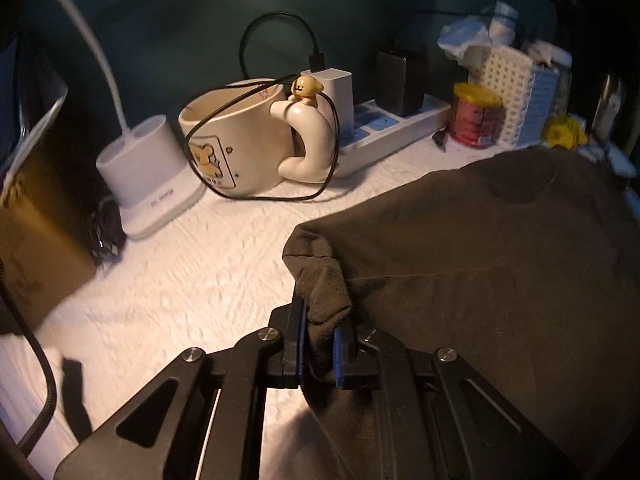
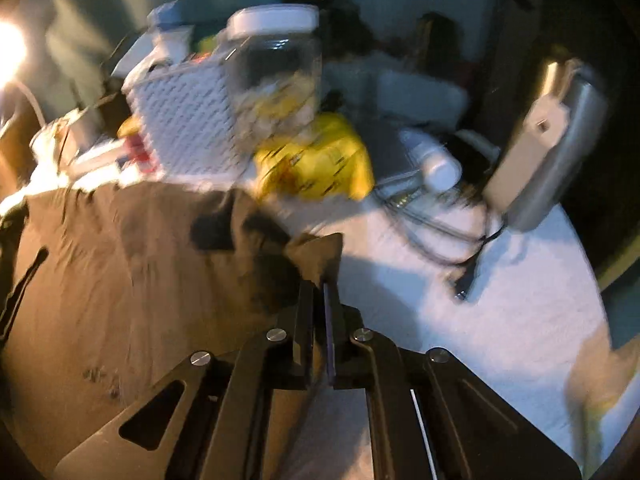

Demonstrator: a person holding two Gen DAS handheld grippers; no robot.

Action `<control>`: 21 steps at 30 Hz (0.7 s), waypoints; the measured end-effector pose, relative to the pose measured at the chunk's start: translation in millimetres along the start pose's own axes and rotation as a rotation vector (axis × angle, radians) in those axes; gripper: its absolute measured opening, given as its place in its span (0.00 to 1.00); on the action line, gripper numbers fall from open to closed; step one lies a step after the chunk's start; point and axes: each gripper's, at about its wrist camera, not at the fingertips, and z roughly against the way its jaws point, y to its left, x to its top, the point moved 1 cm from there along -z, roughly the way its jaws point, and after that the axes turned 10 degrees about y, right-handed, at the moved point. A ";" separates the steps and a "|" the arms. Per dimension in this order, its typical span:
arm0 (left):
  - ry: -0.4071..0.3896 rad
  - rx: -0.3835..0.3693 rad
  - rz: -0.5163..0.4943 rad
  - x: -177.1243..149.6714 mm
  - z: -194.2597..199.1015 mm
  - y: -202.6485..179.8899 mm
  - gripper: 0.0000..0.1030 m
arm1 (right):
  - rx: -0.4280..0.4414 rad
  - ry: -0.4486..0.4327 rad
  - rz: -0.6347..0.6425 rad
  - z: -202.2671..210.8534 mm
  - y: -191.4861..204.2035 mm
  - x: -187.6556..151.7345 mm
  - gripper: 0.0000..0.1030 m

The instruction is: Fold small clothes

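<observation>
Left gripper clamped on a bunched corner of the dark brown garment. Right gripper pinched on another corner of it. Garment lies spread on the white textured cloth, toward the right in the left wrist view. Cream mug, power strip at far edge. Right view blurred.

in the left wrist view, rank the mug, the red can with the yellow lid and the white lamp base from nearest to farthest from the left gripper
From the left gripper, shut on the dark garment:
1. mug, ahead, slightly left
2. white lamp base, far left; close to the mug's range
3. red can, back right
</observation>
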 end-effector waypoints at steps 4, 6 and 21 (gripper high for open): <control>0.021 -0.004 -0.007 -1.5 -7.5 6.3 0.09 | -0.039 -0.016 0.006 1.1 -6.5 5.4 0.03; 0.045 -0.004 -0.011 -4.5 -10.8 7.2 0.10 | -0.044 -0.003 0.006 -4.5 -8.1 3.8 0.03; 0.026 -0.065 0.016 -40.7 45.2 -10.3 0.32 | -0.055 0.028 0.031 33.9 15.9 -26.8 0.29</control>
